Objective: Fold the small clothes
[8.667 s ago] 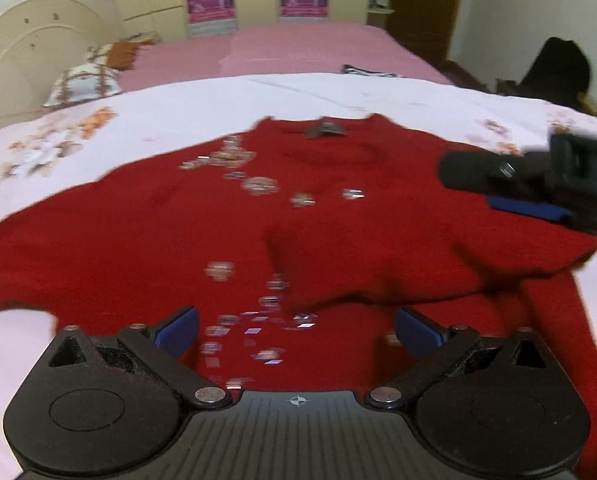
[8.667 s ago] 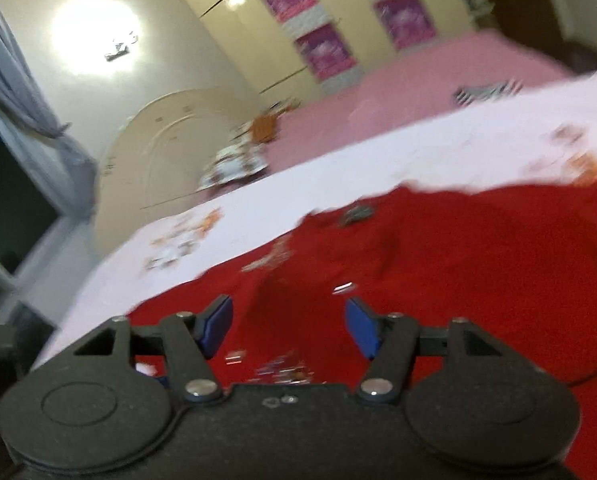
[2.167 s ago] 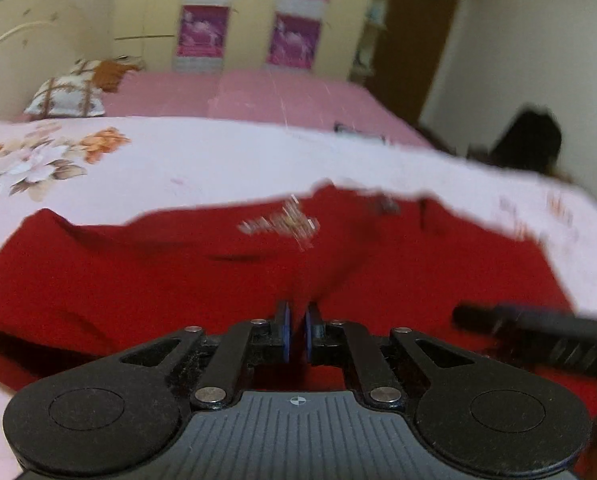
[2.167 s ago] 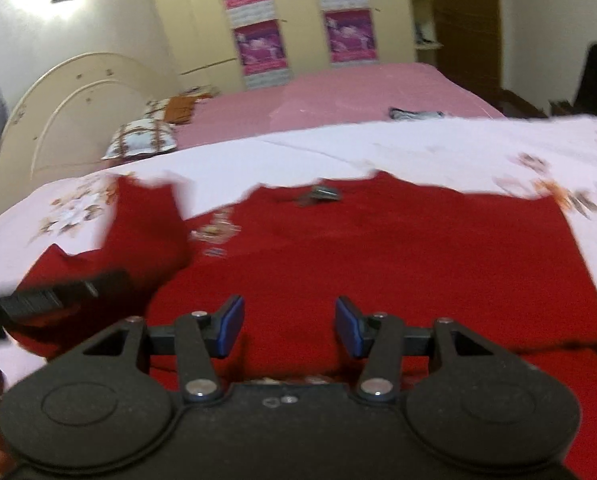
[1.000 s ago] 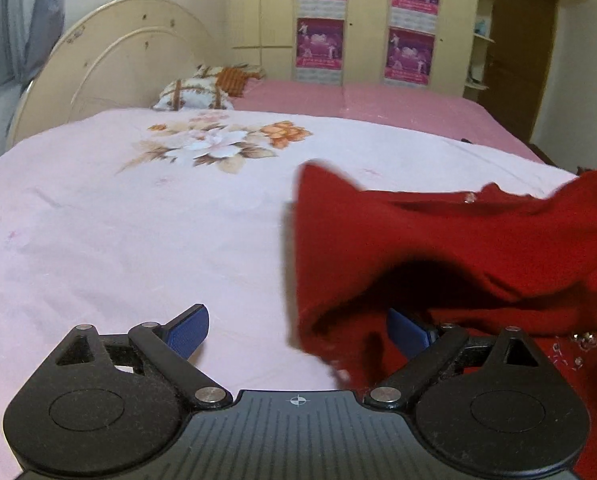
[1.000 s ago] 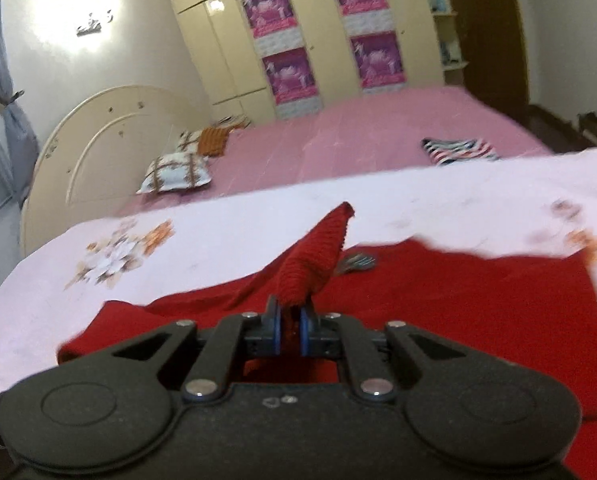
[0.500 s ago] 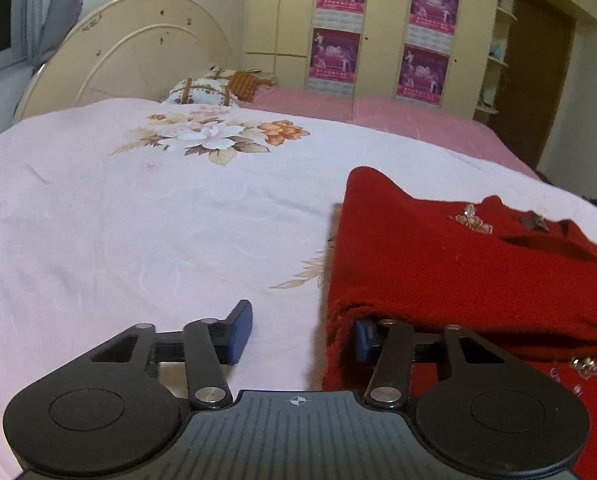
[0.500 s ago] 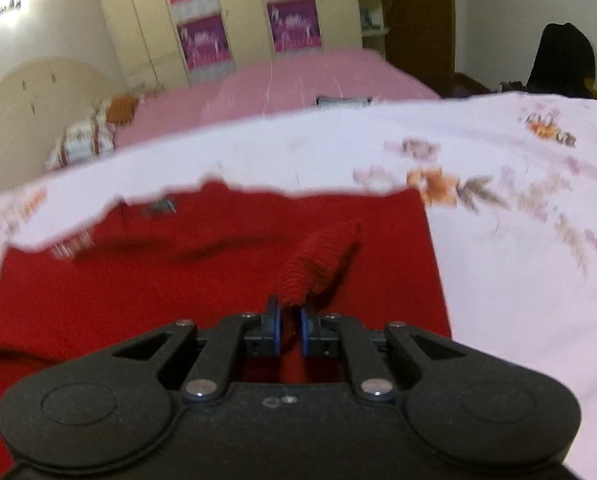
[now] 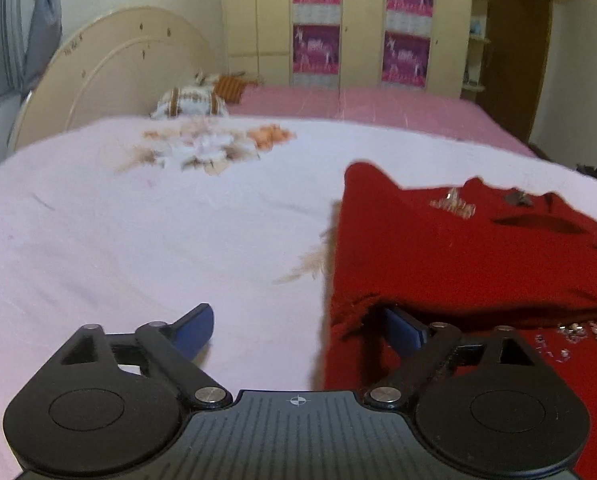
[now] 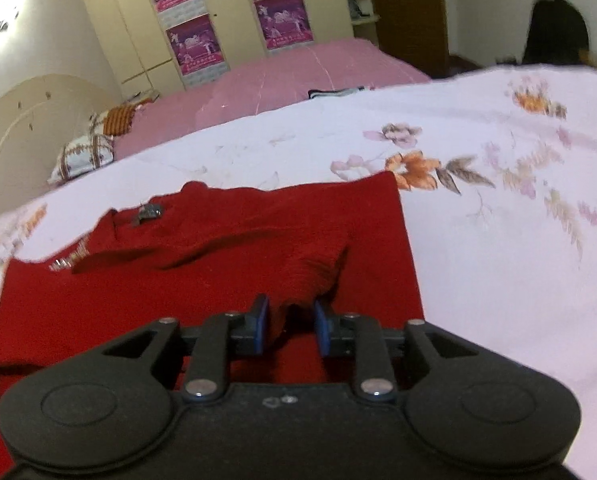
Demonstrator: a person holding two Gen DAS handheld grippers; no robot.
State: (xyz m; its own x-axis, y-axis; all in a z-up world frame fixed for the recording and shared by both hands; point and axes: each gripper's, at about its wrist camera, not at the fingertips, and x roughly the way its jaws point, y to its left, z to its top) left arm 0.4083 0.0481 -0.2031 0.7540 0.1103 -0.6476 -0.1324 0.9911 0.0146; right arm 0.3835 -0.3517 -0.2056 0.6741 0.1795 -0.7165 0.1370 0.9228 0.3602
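Since half a second ago the right gripper (image 10: 288,326) has gone from clamped on the ribbed cuff (image 10: 310,272) to parted: its jaws are opening, the cuff lying slack between the blue pads with a gap on the left side (contact on the right pad cannot be told). The left gripper (image 9: 298,326) has widened too.

The bed sheet (image 9: 138,240), white with floral print, carries the red sweater (image 9: 458,256), which lies flat with both sleeves folded inward. The left gripper's jaws are opening and stand wide: the left pad is over bare sheet, the right pad is tucked under a fold at the sweater's left edge, gripping nothing.

Purple posters (image 9: 316,50) hang on the wardrobe doors; their print is unreadable. The neck label (image 10: 150,212) shows no legible text.

Only the left view shows the sequin scatter (image 9: 574,332) on the sweater front. Only the right view shows the cuff and the sweater's right edge.
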